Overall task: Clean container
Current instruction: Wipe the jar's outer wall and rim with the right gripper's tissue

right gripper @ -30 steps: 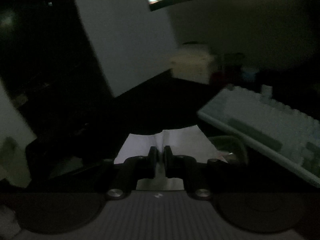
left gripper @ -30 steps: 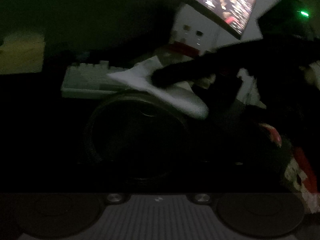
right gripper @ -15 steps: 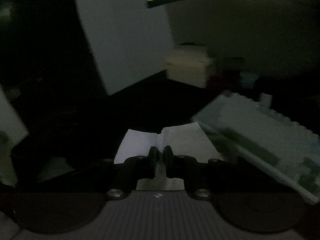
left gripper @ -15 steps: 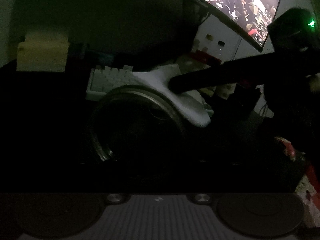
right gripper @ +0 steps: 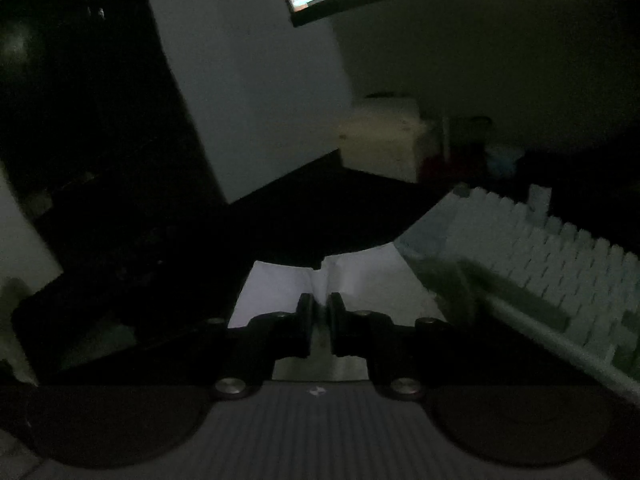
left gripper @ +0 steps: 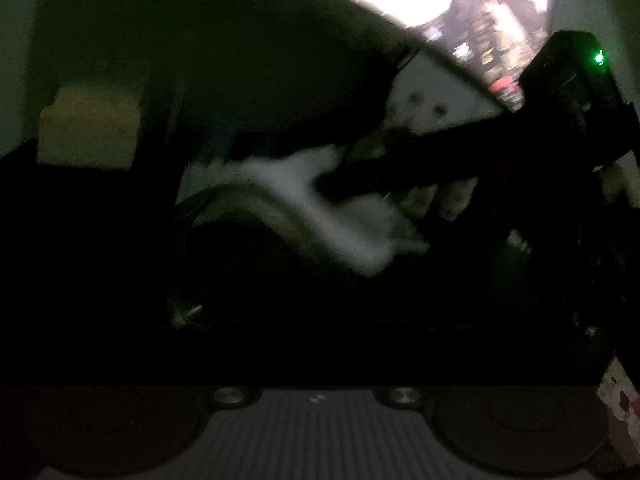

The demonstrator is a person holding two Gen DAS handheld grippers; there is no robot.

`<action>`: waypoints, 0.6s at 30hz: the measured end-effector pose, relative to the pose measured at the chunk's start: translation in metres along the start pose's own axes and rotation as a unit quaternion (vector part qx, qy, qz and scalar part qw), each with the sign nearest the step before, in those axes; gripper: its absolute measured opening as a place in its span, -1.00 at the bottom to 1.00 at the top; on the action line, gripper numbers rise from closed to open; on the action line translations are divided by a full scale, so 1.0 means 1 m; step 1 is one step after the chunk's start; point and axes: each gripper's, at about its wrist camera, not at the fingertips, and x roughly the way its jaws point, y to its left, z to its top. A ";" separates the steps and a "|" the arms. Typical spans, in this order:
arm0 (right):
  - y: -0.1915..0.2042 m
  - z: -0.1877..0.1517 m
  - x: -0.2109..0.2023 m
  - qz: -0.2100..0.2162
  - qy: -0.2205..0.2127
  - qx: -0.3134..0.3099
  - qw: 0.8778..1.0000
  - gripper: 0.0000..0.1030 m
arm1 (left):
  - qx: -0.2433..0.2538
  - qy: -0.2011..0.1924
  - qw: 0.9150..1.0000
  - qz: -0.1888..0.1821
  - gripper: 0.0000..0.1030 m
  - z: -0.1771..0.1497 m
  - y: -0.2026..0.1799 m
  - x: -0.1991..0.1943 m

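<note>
The scene is very dark. In the left wrist view a round dark container (left gripper: 240,196) fills the middle, with only its far rim catching light. My right gripper (left gripper: 324,184) reaches in from the right, shut on a white cloth (left gripper: 328,216) that lies over the container's far right rim. In the right wrist view the same gripper (right gripper: 320,304) pinches the cloth (right gripper: 360,272) between its pads. My left gripper's fingers are lost in the dark low in its own view. Its jaws are closing to shut, and I cannot tell what lies between them.
A pale keyboard (right gripper: 540,256) lies close behind the container on the right. A lit monitor (left gripper: 480,12) hangs above. A cream box (left gripper: 88,128) stands at the back left, and a white block figure (left gripper: 432,104) sits under the screen.
The left wrist view has tipped, so the box and monitor sit lower in it, and it is now blurred. The cloth has slid slightly along the container's rim. The right gripper still pinches it.
</note>
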 end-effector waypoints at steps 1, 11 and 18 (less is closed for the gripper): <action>-0.002 -0.002 -0.002 -0.007 -0.003 0.004 1.000 -0.80 | 0.001 -0.010 1.000 -0.011 -0.88 0.000 -0.002 -0.002; -0.012 -0.031 -0.047 -0.048 -0.018 0.050 0.997 -0.81 | -0.063 -0.007 0.978 -0.198 -0.87 -0.003 0.011 -0.002; -0.004 -0.031 -0.052 -0.053 -0.017 0.038 0.998 -0.81 | -0.042 0.029 0.978 -0.204 -0.71 -0.004 0.004 0.003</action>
